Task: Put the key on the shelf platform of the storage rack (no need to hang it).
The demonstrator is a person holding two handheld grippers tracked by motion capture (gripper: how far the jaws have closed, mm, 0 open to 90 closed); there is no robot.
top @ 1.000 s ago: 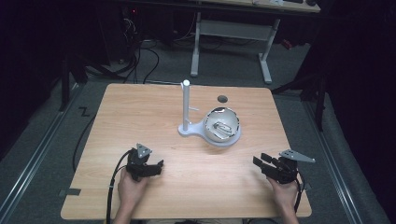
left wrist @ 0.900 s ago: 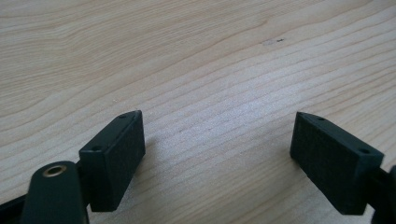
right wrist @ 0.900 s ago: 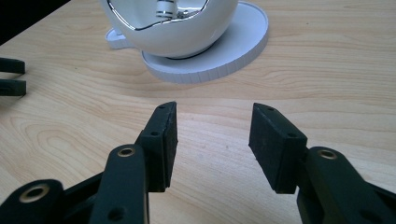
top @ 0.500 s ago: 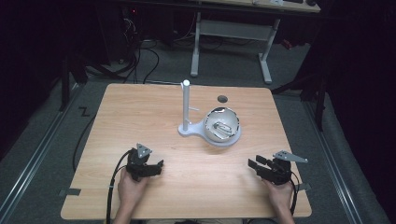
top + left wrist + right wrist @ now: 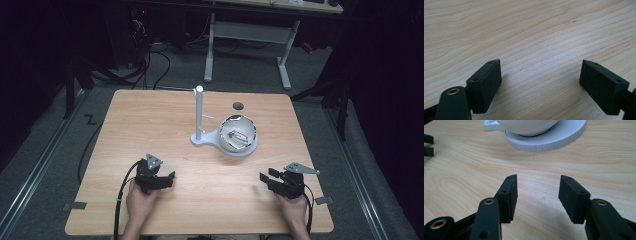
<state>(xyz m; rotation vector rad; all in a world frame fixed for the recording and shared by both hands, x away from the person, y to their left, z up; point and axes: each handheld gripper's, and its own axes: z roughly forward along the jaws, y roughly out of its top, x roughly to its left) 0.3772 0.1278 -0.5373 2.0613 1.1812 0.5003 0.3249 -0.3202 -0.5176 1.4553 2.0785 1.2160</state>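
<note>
High view: bowl (image 5: 238, 135) sits upright; both tools, left (image 5: 167, 179) and right (image 5: 264, 176), gape empty.

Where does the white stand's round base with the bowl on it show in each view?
High view: white base sits centre-right of the table, under the bowl, beside the post.
Left claw view: not in it; bare wood between the open jaws.
Right claw view: top centre, beyond the open jaws.
Shared landmark: the table's wood grain.
</note>
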